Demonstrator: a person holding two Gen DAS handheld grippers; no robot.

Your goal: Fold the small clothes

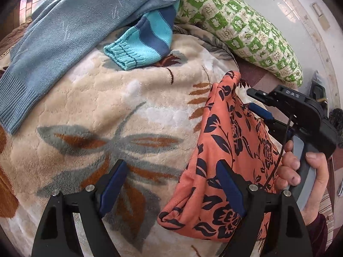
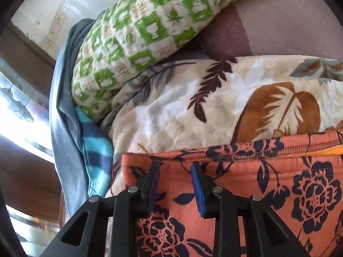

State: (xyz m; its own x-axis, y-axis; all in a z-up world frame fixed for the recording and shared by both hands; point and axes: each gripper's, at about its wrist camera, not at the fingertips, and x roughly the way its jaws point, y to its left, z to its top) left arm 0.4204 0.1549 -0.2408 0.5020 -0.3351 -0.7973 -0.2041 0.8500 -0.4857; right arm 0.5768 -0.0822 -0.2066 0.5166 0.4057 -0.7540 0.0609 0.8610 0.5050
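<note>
An orange garment with a dark blue flower print [image 1: 225, 150] hangs bunched above the leaf-patterned plush blanket [image 1: 96, 111]. My right gripper [image 1: 255, 105] comes in from the right and pinches its upper part. In the right wrist view the garment [image 2: 268, 182] fills the lower right, and my right gripper [image 2: 175, 167] has its jaws part-closed with the fabric's hemmed edge between the pads. My left gripper [image 1: 171, 169] is open and empty over the blanket, its right finger [image 1: 229, 188] in front of the garment's lower part.
A grey-blue knit sweater [image 1: 64, 32] and a turquoise-and-navy striped sleeve [image 1: 141, 40] lie at the far left of the blanket. A green-and-cream checked pillow [image 1: 246, 27] lies at the back right against a pale wall [image 1: 289, 10].
</note>
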